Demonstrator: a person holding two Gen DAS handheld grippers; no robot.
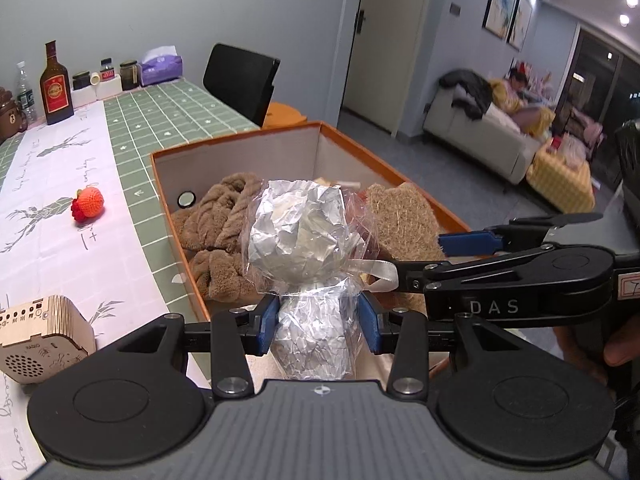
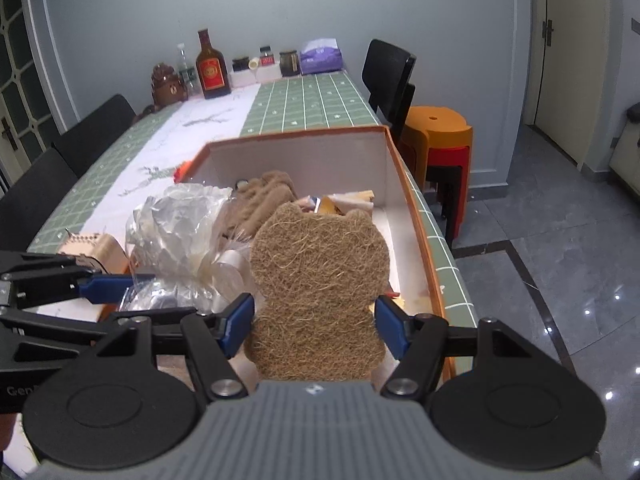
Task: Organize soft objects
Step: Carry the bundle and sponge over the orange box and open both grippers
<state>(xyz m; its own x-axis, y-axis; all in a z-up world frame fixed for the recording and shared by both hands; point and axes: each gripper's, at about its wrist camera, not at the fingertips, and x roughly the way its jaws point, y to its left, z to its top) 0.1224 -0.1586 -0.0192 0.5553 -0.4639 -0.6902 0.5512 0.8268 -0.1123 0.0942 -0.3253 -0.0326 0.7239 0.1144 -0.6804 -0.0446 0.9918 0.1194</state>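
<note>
My left gripper (image 1: 319, 322) is shut on a silver foil bundle wrapped in clear plastic (image 1: 298, 236), held upright over the near end of the orange box (image 1: 236, 140). My right gripper (image 2: 314, 330) is shut on a bear-shaped loofah pad (image 2: 320, 268), held upright over the same box (image 2: 404, 184). The foil bundle (image 2: 180, 232) shows to the left in the right wrist view, and the loofah pad (image 1: 400, 216) to the right in the left wrist view. A brown twisted towel (image 1: 224, 224) lies inside the box. A crocheted strawberry (image 1: 88, 204) lies on the table runner.
A wooden radio (image 1: 40, 340) stands left of the box. A liquor bottle (image 1: 56, 84), jars and a tissue pack (image 1: 162, 66) line the far table end. A black chair (image 1: 240, 80) and stacked stools (image 2: 440, 140) stand beside the table.
</note>
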